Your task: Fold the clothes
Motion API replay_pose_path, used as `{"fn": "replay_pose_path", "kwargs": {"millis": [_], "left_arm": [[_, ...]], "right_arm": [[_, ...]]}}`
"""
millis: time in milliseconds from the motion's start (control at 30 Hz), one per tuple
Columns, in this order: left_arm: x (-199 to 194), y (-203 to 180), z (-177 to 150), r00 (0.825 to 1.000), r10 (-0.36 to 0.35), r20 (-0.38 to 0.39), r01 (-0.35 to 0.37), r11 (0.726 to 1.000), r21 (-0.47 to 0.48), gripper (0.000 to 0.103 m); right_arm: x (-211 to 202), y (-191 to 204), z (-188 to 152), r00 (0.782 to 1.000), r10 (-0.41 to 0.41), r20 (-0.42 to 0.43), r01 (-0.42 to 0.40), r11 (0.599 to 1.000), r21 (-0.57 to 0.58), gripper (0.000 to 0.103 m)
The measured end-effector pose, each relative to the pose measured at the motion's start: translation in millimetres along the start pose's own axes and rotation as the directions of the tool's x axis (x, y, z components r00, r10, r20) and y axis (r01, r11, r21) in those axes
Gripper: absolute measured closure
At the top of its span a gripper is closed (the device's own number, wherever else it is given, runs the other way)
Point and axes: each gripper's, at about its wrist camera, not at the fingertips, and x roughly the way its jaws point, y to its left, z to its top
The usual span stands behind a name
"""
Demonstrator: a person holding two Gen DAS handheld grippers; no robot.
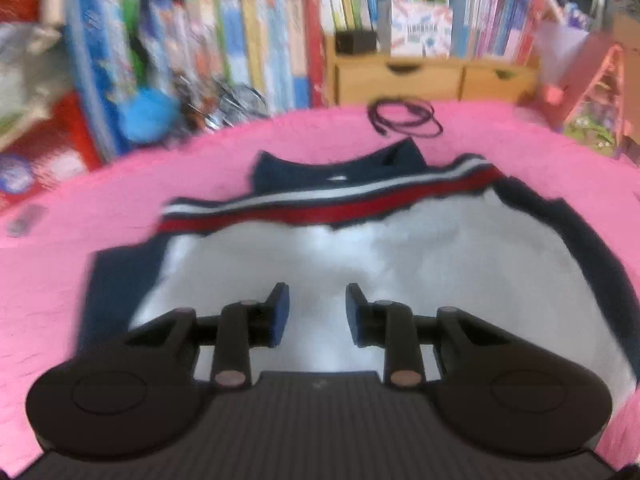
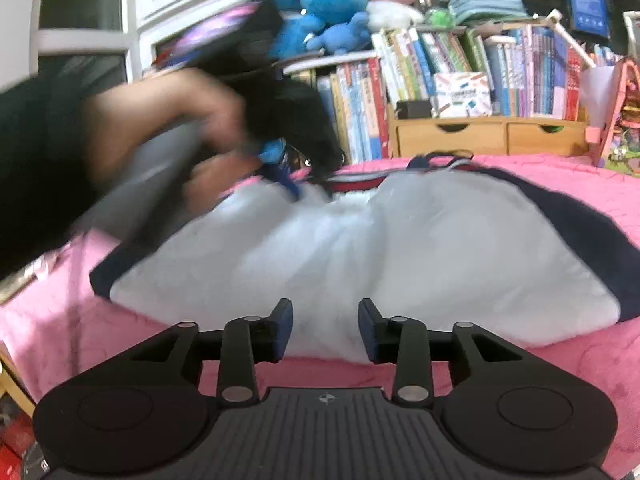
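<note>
While the garment (image 1: 360, 272) lies spread on the pink cover (image 1: 100, 200), I read it as a white-bodied top with navy sides and a red-and-white band (image 1: 320, 204) across its far end, collar (image 1: 340, 168) beyond that. Its long axis runs away from my left tongs (image 1: 317, 314), near edge under them, collar end farthest off.

Left tongs: jaws apart at a middling gap, nothing between the pads, hanging over the white panel close to its near edge. Blur in this view, so height above the cloth I cannot tell.

Right tongs (image 2: 325, 330): same gap, empty, sitting just short of the near edge of the garment (image 2: 360, 248), with bare pink cover (image 2: 580, 360) below them. From here the cloth spreads wide to both sides.

Left hand (image 2: 168, 140) shows ahead and to the left of my right tongs, over the far left part of the cloth.

Judgement: left tongs are nearer to fabric. How far folding stands I cannot settle; the cloth looks partly bunched across the middle.

Coiled cord (image 1: 406, 118) lies past the collar, clear of the cloth.
</note>
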Motion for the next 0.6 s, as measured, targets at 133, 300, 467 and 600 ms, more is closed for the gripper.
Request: {"fn": "replay_pose_path", "kwargs": {"millis": [133,300,467,600], "left_arm": [[-38,4,-38,0.996,0.016,0.088,-0.014,1.000,-0.025,0.069],[-86,8,-86,0.980,0.040,0.195,-0.029,0.998,-0.058,0.067],[-100,-24,-115,0.969,-0.061,0.241,0.060,0.998,0.013,0.067],[-82,-40,-119,0.981,-0.069,0.181,0.066,0.998,0.022,0.068]], "right_arm": [[-14,-1,8,0.999,0.008,0.040,-0.006,0.999,-0.047,0.047],[-35,-31,12,0.998,-0.042,0.043,0.041,0.999,0.030,0.040],[-49,-78,12,0.973,-0.227,0.044,0.218,0.965,0.148,0.040],[-54,-105,10,0.950,-0.309,0.038,0.297,0.935,0.197,0.040]]}}
